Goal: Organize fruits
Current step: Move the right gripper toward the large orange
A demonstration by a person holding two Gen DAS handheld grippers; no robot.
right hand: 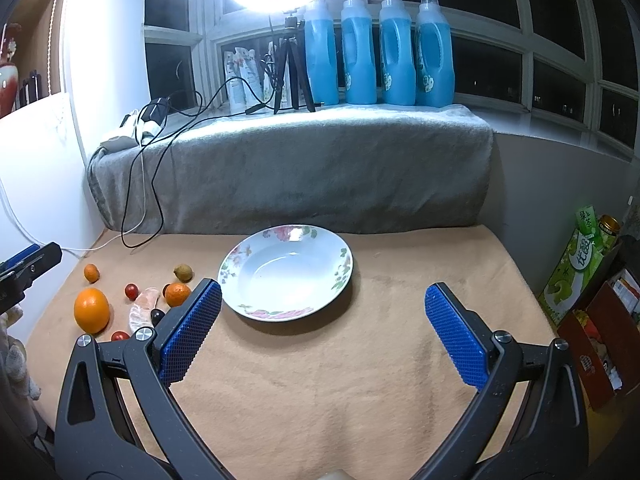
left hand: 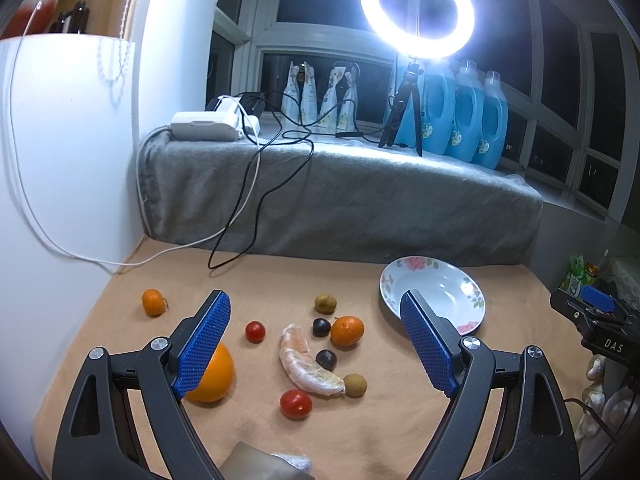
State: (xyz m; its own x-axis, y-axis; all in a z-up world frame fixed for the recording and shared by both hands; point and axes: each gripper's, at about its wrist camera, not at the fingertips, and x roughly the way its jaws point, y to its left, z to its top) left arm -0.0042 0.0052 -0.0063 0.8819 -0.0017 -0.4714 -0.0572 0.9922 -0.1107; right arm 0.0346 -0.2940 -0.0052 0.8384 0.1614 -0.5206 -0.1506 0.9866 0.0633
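left claw [left hand: 316,336] wide open, right claw [right hand: 322,330] wide open, both empty

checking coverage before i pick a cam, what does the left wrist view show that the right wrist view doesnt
Left wrist view only: the whole fruit spread, including the longan beside the peeled segment and the full ring light.

Right wrist view only: the whole plate unblocked, a fourth blue bottle, and a green carton at the right.

Both: the big orange, the empty plate, the tan cloth, and each view's own open gripper, left gripper and right gripper.
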